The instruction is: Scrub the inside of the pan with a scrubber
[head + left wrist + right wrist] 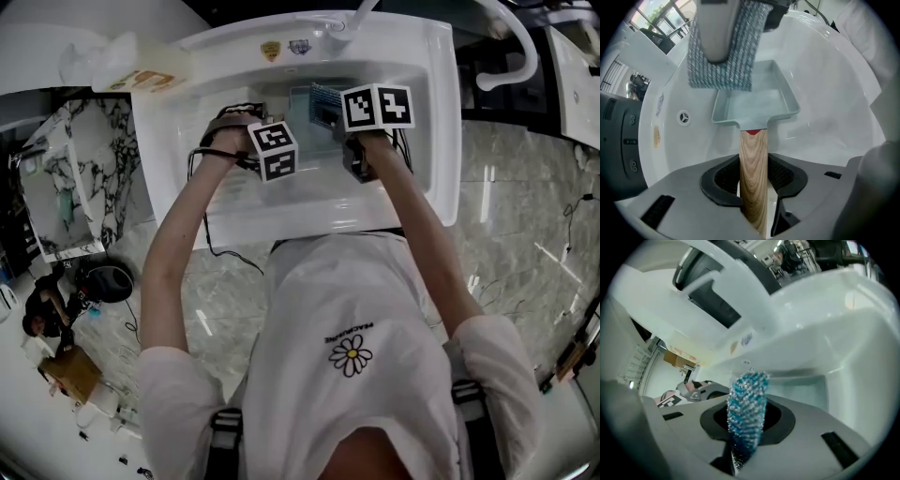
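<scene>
Left gripper [753, 185]: jaws clamped on the pan's wooden handle [753, 159], pointing steeply down into the sink [427, 112].
Pan [757, 101]: pale blue, square, inside the white sink basin, open side facing the left gripper view.
Right gripper [746, 430]: jaws closed on the scrubber [747, 401], a blue and silver mesh that sticks out past the jaws.
Scrubber position: over the pan's far left corner in the left gripper view. Can't tell whether it touches the pan.
</scene>
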